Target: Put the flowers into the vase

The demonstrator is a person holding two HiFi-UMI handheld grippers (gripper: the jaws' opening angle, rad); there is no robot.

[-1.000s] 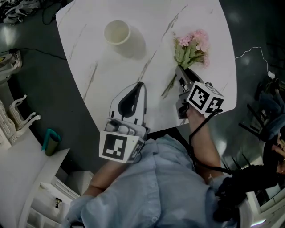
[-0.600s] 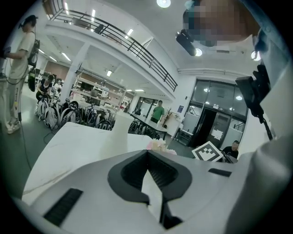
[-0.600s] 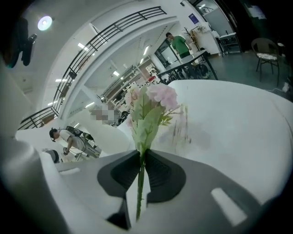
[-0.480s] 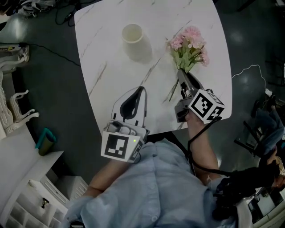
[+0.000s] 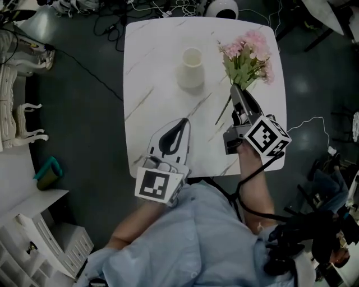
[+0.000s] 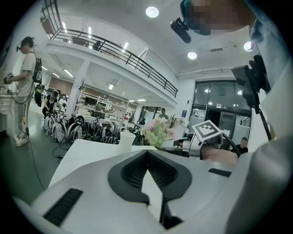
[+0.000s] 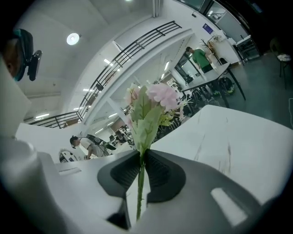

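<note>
A bunch of pink flowers [image 5: 247,53] with green leaves is off the white marble table [image 5: 151,67], over its right side. My right gripper [image 5: 235,89] is shut on the stem; its jaws have just been closing on it. In the right gripper view the stem runs between the pads and the blooms [image 7: 151,103] stand above my right gripper [image 7: 141,153]. A cream vase [image 5: 191,67] stands upright at the table's middle back, left of the flowers. My left gripper [image 5: 184,120] hovers over the table's near part, shut and holding nothing. The left gripper view shows the left gripper [image 6: 147,153], the vase [image 6: 125,139] and the flowers [image 6: 158,130].
White shelving [image 5: 22,224] stands at the lower left with a teal object [image 5: 47,171] beside it. Cables [image 5: 112,17] lie on the dark floor beyond the table. A person [image 6: 23,87] stands far left in the left gripper view.
My right gripper has risen with the flowers, which lay on the table before and now hang free. The left gripper has risen slightly.
</note>
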